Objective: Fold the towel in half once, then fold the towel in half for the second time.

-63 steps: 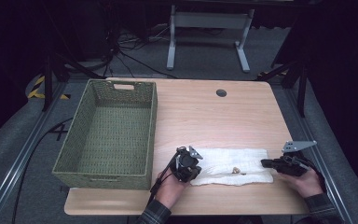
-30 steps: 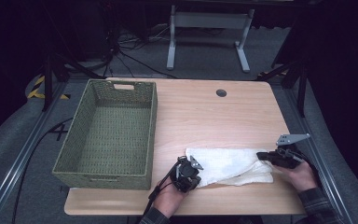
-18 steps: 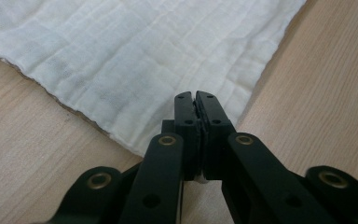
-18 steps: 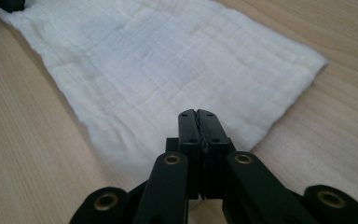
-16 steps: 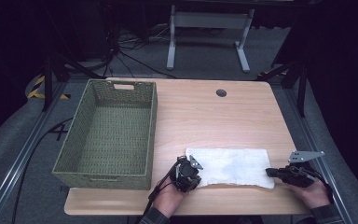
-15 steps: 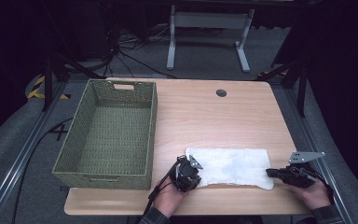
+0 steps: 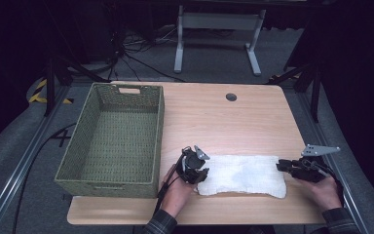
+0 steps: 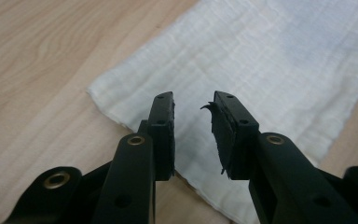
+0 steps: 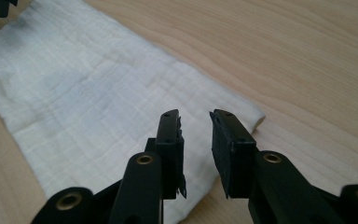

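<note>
A white folded cloth (image 7: 243, 175) lies flat on the wooden table (image 7: 214, 117) near its front edge. My left gripper (image 7: 199, 173) is at the cloth's left end; its jaws have just been opening and stand apart over the cloth (image 8: 261, 60) with nothing between them. My left gripper (image 8: 193, 109) hovers just above the cloth's corner. My right gripper (image 7: 281, 165) is at the cloth's right end; its jaws have just been opening too. In the right gripper view the right gripper (image 9: 195, 126) is open above the cloth (image 9: 88, 93), gripping nothing.
A green woven basket (image 7: 114, 136) stands on the left half of the table. A small round grommet (image 7: 231, 97) sits near the far edge. A metal stand (image 7: 219, 29) is on the floor beyond the table.
The cloth, lifted and rumpled a second ago, now lies flat and spread. Both grippers have let go of its ends and their jaws have parted. The right hand drew out to the right.
</note>
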